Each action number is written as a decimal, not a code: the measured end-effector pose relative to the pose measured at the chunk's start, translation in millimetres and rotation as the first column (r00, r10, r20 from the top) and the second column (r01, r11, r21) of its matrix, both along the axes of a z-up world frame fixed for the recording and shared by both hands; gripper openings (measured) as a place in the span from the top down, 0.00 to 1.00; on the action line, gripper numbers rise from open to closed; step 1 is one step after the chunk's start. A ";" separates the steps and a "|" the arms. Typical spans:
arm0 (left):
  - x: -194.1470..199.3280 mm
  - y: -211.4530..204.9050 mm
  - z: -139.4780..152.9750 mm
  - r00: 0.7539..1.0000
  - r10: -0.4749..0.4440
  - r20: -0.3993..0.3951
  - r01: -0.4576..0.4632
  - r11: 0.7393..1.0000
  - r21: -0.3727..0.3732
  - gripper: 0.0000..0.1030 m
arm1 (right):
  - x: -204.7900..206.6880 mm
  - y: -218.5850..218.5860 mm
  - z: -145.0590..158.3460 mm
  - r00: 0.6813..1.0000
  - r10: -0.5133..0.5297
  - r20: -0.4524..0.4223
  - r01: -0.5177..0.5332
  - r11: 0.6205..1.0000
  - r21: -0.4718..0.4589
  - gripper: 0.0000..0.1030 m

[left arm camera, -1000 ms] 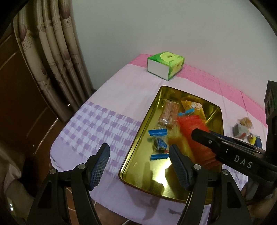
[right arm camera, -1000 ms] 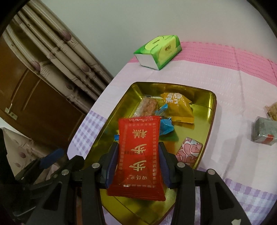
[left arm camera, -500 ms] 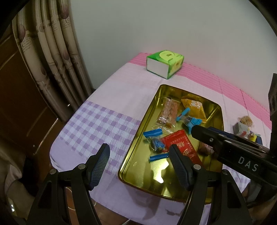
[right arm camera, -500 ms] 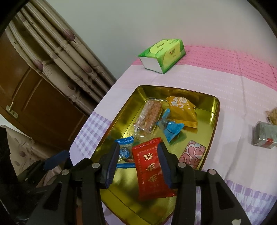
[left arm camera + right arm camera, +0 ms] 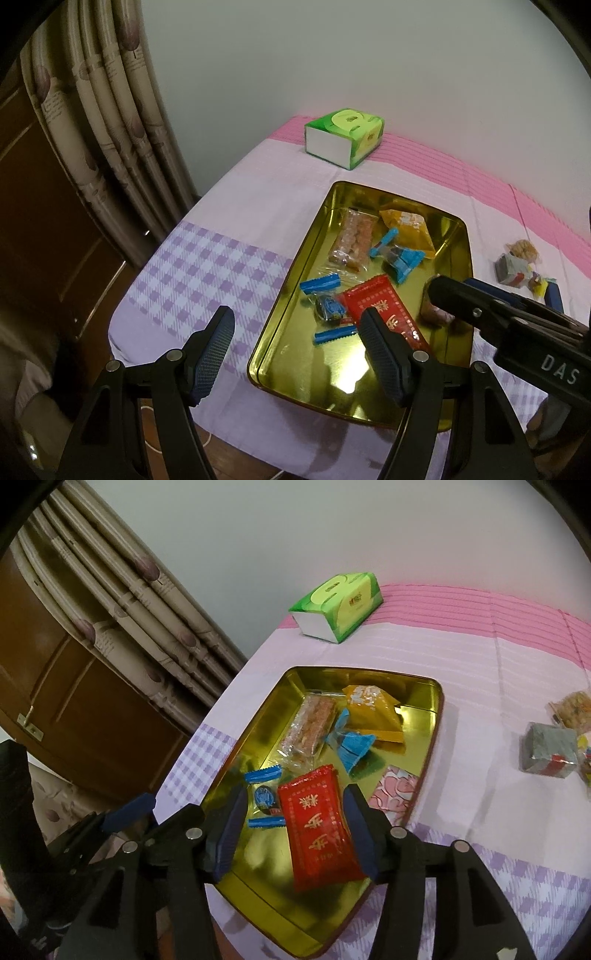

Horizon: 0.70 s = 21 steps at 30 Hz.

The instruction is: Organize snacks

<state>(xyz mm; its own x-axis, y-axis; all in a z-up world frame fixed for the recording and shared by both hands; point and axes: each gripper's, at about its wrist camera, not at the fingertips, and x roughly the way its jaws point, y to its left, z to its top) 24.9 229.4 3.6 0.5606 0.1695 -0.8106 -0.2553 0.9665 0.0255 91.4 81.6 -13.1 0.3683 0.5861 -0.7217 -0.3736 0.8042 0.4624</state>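
Observation:
A gold metal tray [image 5: 434, 701] [image 5: 463, 236] on the table holds several wrapped snacks. A red packet [image 5: 317, 823] [image 5: 382, 306] lies flat in the tray's near half. My right gripper [image 5: 295, 827] hangs just above it, jaws opening, pads clear of the packet. Around it lie two blue candies [image 5: 264, 797], a clear bar of brittle [image 5: 308, 731], an orange packet [image 5: 371, 712] and a pink patterned packet [image 5: 395, 790]. My left gripper [image 5: 299, 350] stands open and empty over the tray's near left corner.
A green tissue box [image 5: 338, 605] sits at the far edge of the table. More loose snacks, among them a grey wrapped block [image 5: 548, 753], lie on the cloth right of the tray. Curtains [image 5: 110, 110] and a wooden door [image 5: 74, 686] stand left of the table.
My right gripper let go of the red packet, which dropped into the tray and now lies flat; its jaws have widened and it rose a little. The left gripper has kept still.

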 end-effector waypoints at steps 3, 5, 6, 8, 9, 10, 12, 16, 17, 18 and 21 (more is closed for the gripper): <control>-0.6 -2.5 0.2 1.000 -0.006 0.004 0.006 1.000 0.008 0.31 | -3.6 -6.6 1.0 1.000 -0.014 0.001 0.014 1.000 0.006 0.47; -1.2 -3.6 1.1 1.000 -0.009 0.010 0.009 1.000 0.012 0.31 | -7.1 -11.6 2.4 1.000 -0.023 0.009 0.023 1.000 0.006 0.44; -1.6 -4.6 1.2 1.000 -0.011 0.011 0.010 1.000 0.014 0.31 | -8.5 -13.6 3.1 1.000 -0.026 0.013 0.026 1.000 0.005 0.43; -1.6 -6.5 1.8 1.000 -0.015 0.012 0.015 1.000 0.023 0.31 | -13.0 -18.6 5.2 0.999 -0.032 0.024 0.032 0.999 0.001 0.41; -2.1 -7.7 1.9 1.000 -0.018 0.014 0.018 1.000 0.025 0.31 | -15.0 -20.8 5.9 0.999 -0.035 0.030 0.035 0.999 -0.003 0.40; -2.0 -8.5 2.0 1.000 -0.019 0.015 0.019 0.999 0.026 0.31 | -17.8 -22.7 7.2 0.999 -0.038 0.038 0.038 0.999 -0.007 0.40; -3.1 -10.7 2.7 0.999 -0.025 0.020 0.024 0.999 0.032 0.31 | -25.0 -28.5 9.7 0.997 -0.042 0.058 0.043 0.999 -0.018 0.38; -5.0 -16.0 4.3 0.999 -0.037 0.028 0.035 0.998 0.051 0.31 | -37.0 -42.1 12.1 0.995 -0.055 0.086 0.058 0.998 -0.035 0.35; -5.5 -17.3 4.6 0.999 -0.040 0.029 0.039 0.998 0.053 0.31 | -41.1 -48.1 12.1 0.994 -0.063 0.092 0.067 0.997 -0.040 0.34; -6.1 -18.5 4.8 0.999 -0.043 0.030 0.042 0.998 0.056 0.31 | -42.4 -51.3 11.9 0.993 -0.068 0.094 0.072 0.997 -0.041 0.33; -7.8 -22.8 5.7 0.998 -0.053 0.035 0.050 0.996 0.071 0.31 | -49.5 -69.4 10.2 0.991 -0.103 0.091 0.107 0.993 -0.040 0.33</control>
